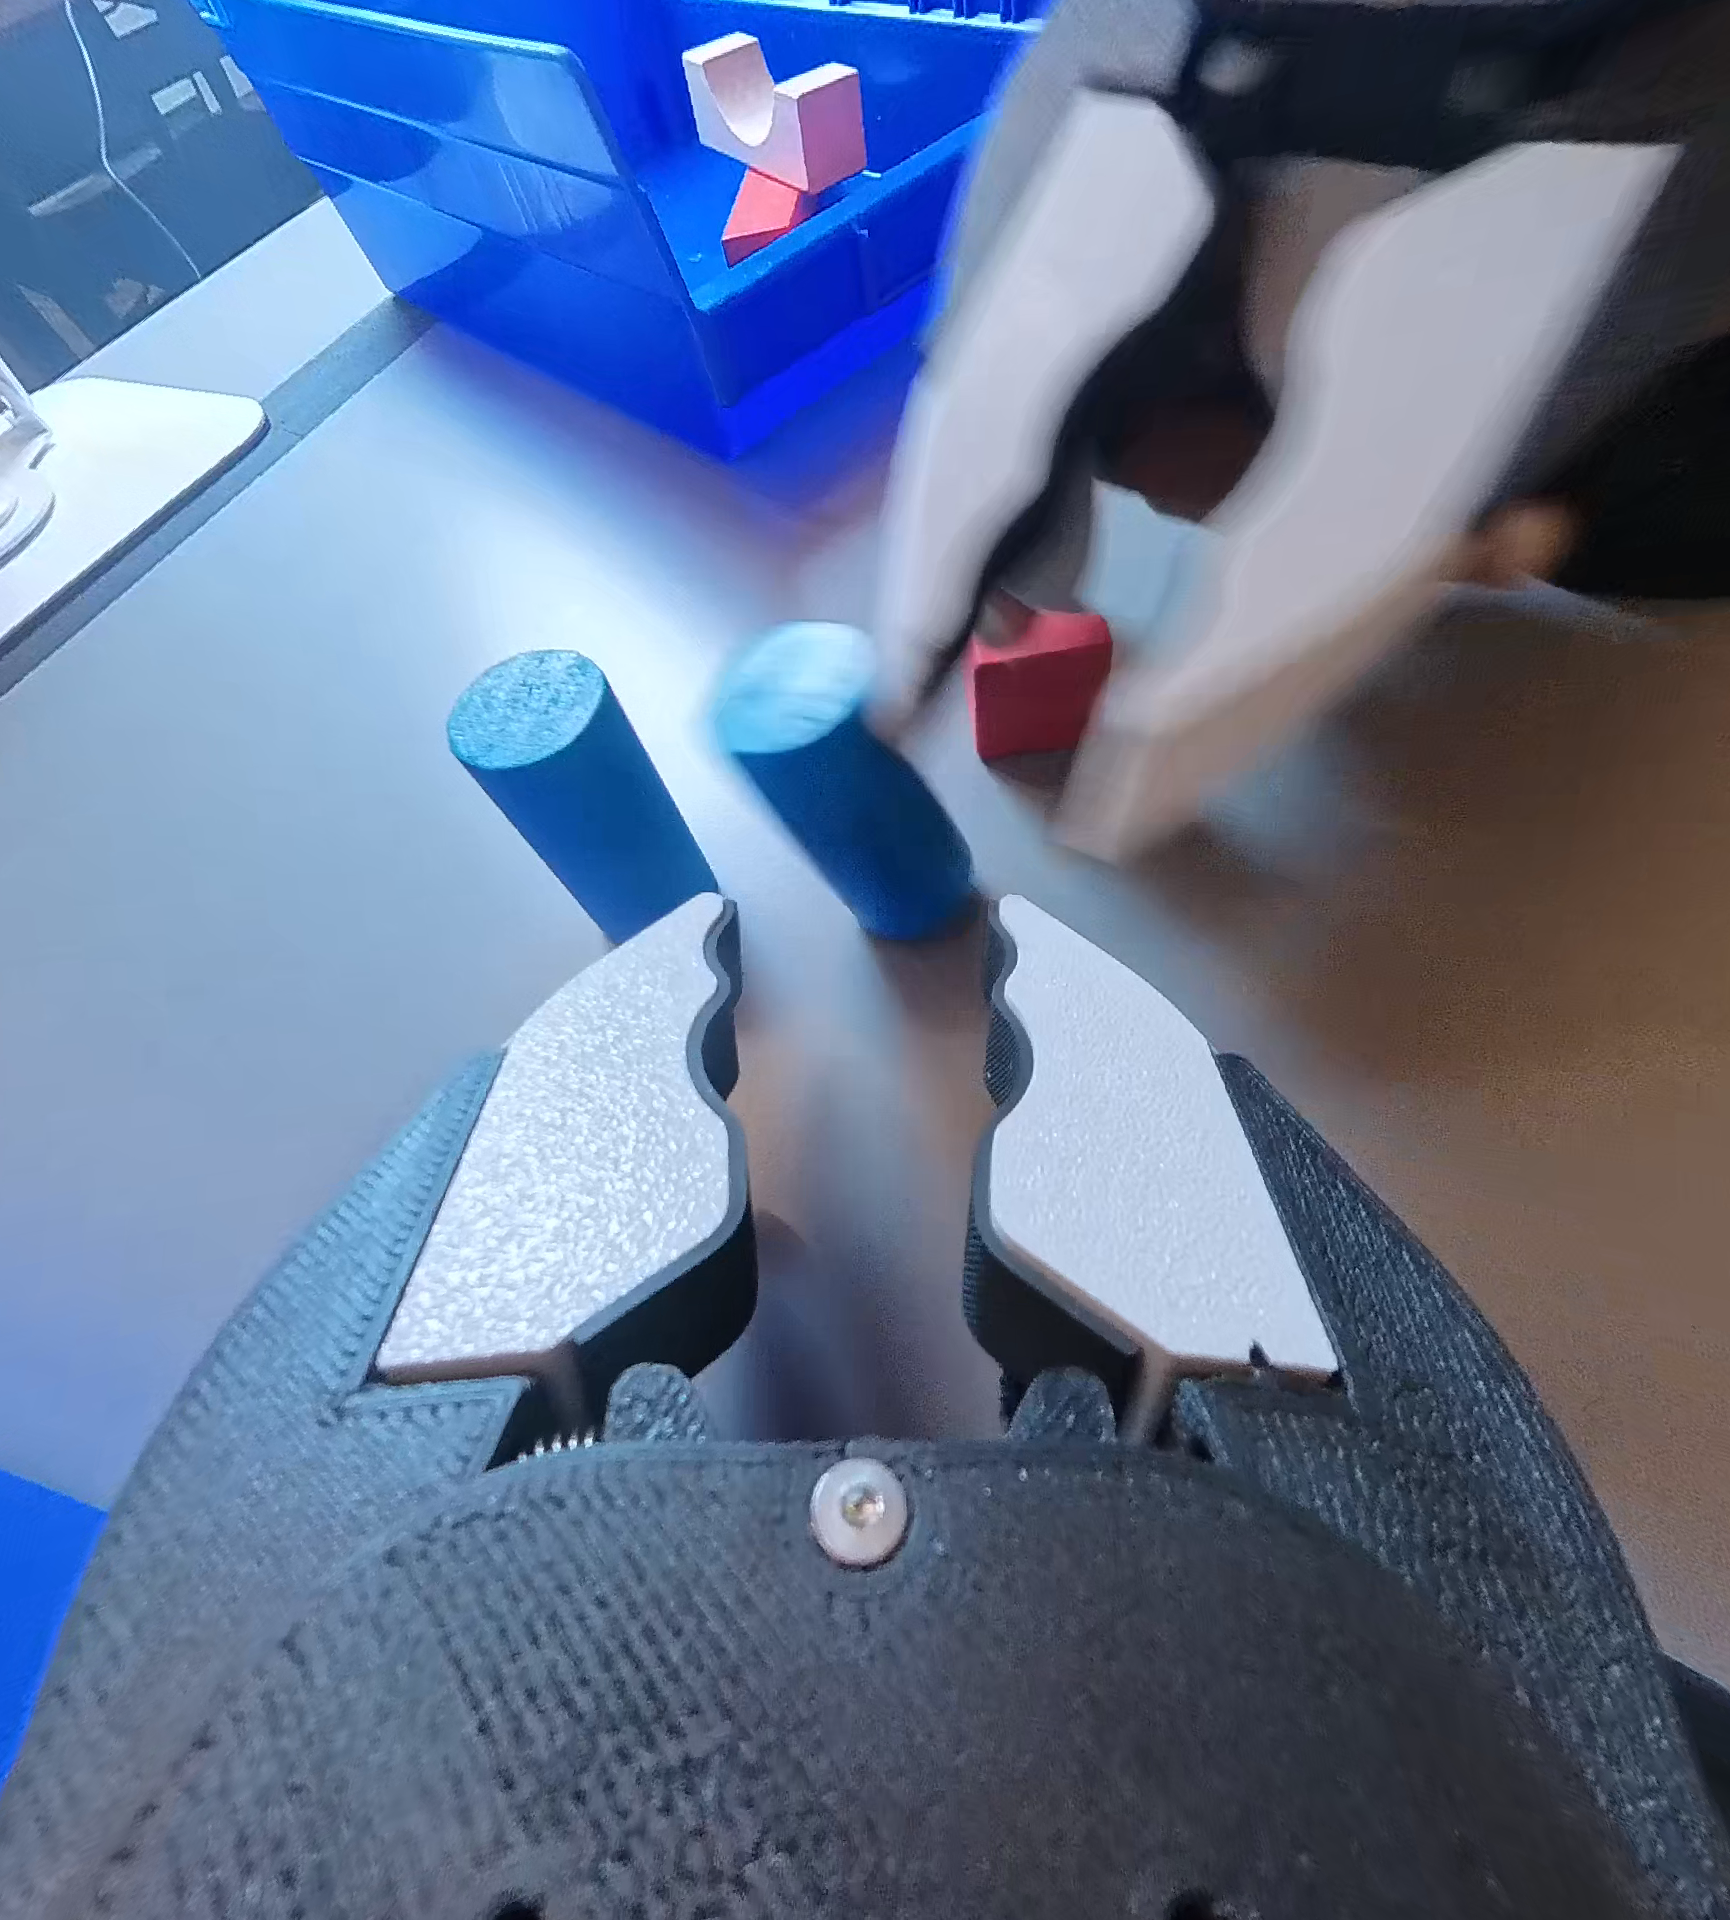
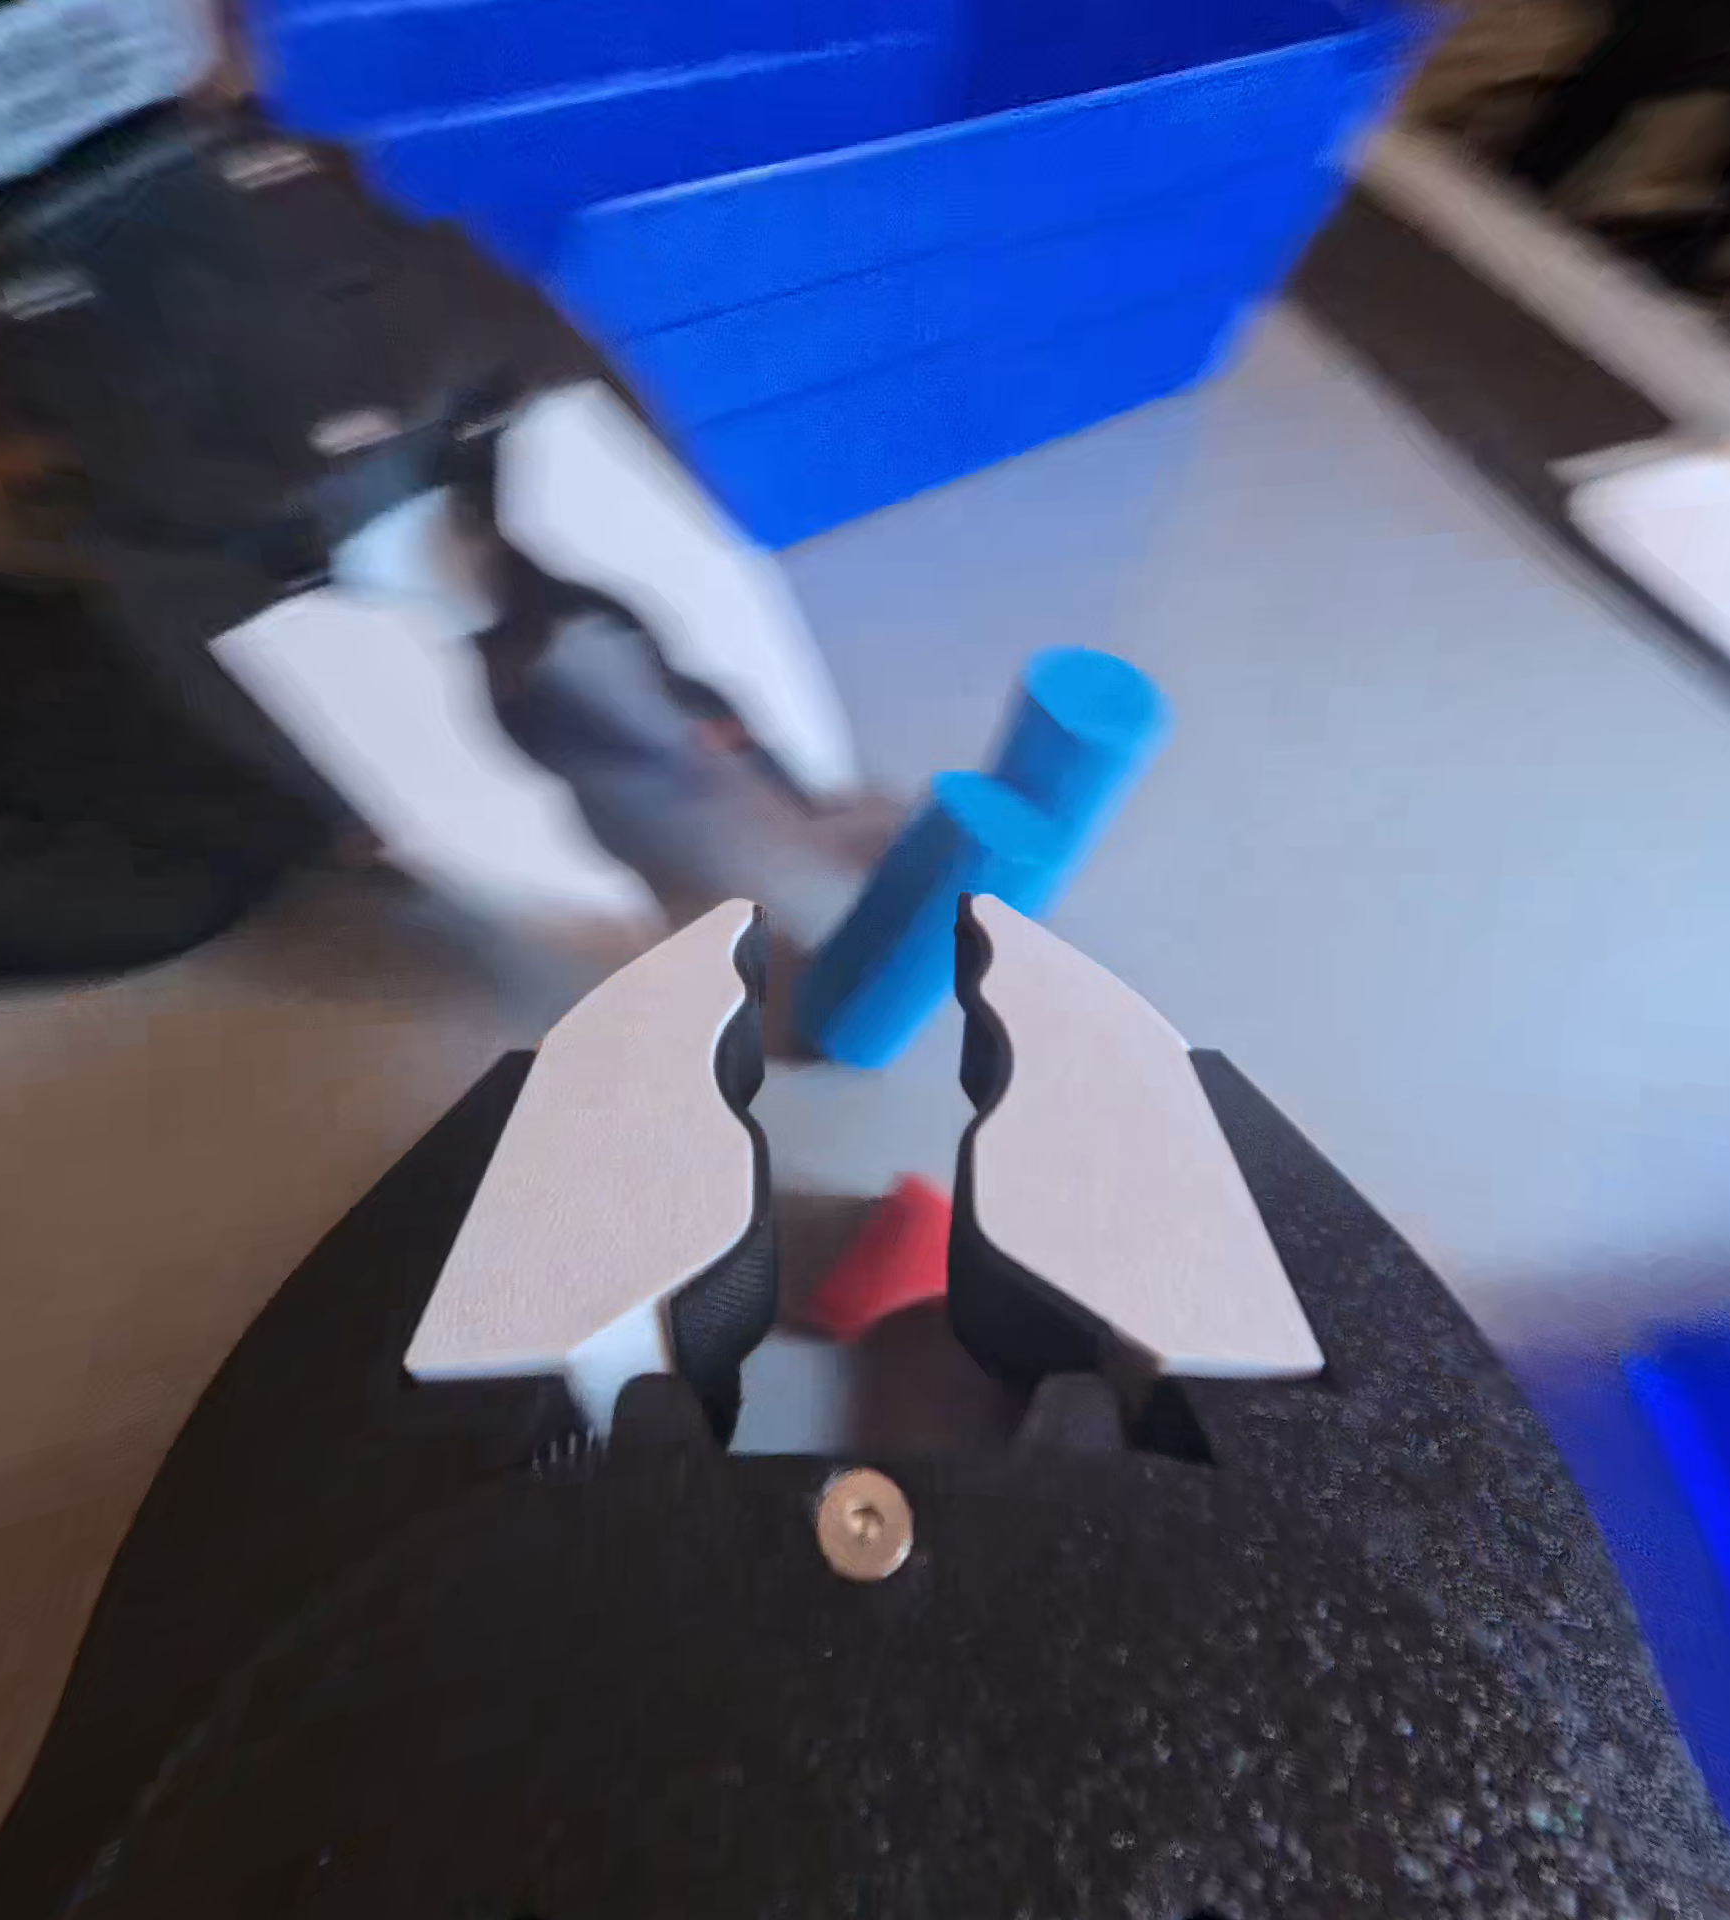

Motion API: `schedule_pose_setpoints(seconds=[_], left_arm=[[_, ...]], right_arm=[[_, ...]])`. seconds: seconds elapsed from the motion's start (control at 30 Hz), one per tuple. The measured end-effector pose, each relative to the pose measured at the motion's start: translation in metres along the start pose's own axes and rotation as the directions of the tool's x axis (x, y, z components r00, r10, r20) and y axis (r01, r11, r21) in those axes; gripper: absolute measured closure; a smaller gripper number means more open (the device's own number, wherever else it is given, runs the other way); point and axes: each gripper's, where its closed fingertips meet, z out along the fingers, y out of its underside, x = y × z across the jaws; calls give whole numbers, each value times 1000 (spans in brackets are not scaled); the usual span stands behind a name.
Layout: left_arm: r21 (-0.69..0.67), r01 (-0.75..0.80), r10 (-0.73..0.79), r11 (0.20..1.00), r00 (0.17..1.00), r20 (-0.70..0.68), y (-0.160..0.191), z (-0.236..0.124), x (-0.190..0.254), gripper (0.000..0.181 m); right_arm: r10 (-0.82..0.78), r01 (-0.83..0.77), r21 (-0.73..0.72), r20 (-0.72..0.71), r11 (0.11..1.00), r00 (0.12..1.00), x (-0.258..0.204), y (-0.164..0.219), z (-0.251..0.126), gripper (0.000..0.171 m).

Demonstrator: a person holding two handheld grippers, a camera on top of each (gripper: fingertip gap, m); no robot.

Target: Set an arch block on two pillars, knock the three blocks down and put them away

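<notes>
Two dark blue cylinder pillars stand on the grey table. The left pillar (image 1: 580,790) is upright. The right pillar (image 1: 845,800) is blurred and leans, with a finger of my right gripper (image 1: 1001,764) against its top. A red block (image 1: 1037,686) lies on the table between that gripper's open fingers. My left gripper (image 1: 861,925) is open and empty just in front of the pillars. In the right wrist view my right gripper (image 2: 859,914) is open, with the red block (image 2: 887,1268) low between its fingers, both pillars (image 2: 944,894) ahead and my left gripper (image 2: 736,842) blurred at the left.
A blue divided bin (image 1: 549,239) stands behind the pillars and holds a pale arch block (image 1: 767,104) on a red block (image 1: 762,213). It also shows in the right wrist view (image 2: 944,312). A white monitor stand (image 1: 82,457) sits at the far left. Another blue object (image 2: 1723,1507) is at the near right.
</notes>
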Motion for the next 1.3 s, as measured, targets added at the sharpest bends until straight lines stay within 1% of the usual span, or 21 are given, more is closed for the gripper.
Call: schedule_pose_setpoints(seconds=[0.03, 0.07, 0.13, 0.17, 0.27, 0.4, 0.63, 0.87, 1.0, 1.1, 1.2, 1.3], left_arm=[[-2, -3, 3, 1000, 1000, 1, 0, 0, 0, 136], [-4, -5, 5, 1000, 1000, 0, 1, 0, 1, 136], [-2, -9, 9, 1000, 1000, 0, 0, 0, 1, 136], [-3, -10, 10, 1000, 1000, 1, 0, 0, 1, 136], [-8, -6, 6, 1000, 1000, -2, 1, 0, 1, 136], [-8, -9, 9, 1000, 1000, 1, 1, 0, 1, 136], [-11, -11, 11, 1000, 1000, 0, 1, 0, 1, 136], [-3, -13, 13, 1000, 1000, 7, 0, -1, -1, 136], [18, 3, -3, 1000, 1000, 8, -3, -2, -2, 136], [20, 1, -1, 1000, 1000, 6, -4, -2, -2, 136], [14, -10, 10, 1000, 1000, 6, -3, -1, -1, 136], [11, -8, 8, 1000, 1000, 0, -2, -1, 0, 136]], right_arm=[[52, -48, 30, -118, 998, 992, 24, -4, -4, 140], [123, -114, 69, -158, 991, 980, 40, -7, -10, 141], [236, -217, 119, -184, 969, 954, 61, -6, -20, 140], [251, -230, 119, -201, 966, 947, 67, -2, -23, 139], [237, -219, 102, -230, 970, 944, 74, 5, -23, 135], [238, -224, 82, -231, 971, 943, 75, 9, -17, 131], [243, -229, 84, -250, 970, 937, 79, 12, -22, 128], [254, -246, 65, -317, 967, 914, 98, 24, -44, 121], [290, -297, 19, -294, 955, 911, 101, 40, -52, 119], [309, -326, -22, -266, 945, 913, 98, 51, -49, 116], [324, -341, -42, -220, 939, 920, 91, 52, -38, 106], [278, -297, -76, -192, 952, 941, 86, 47, -26, 96]])
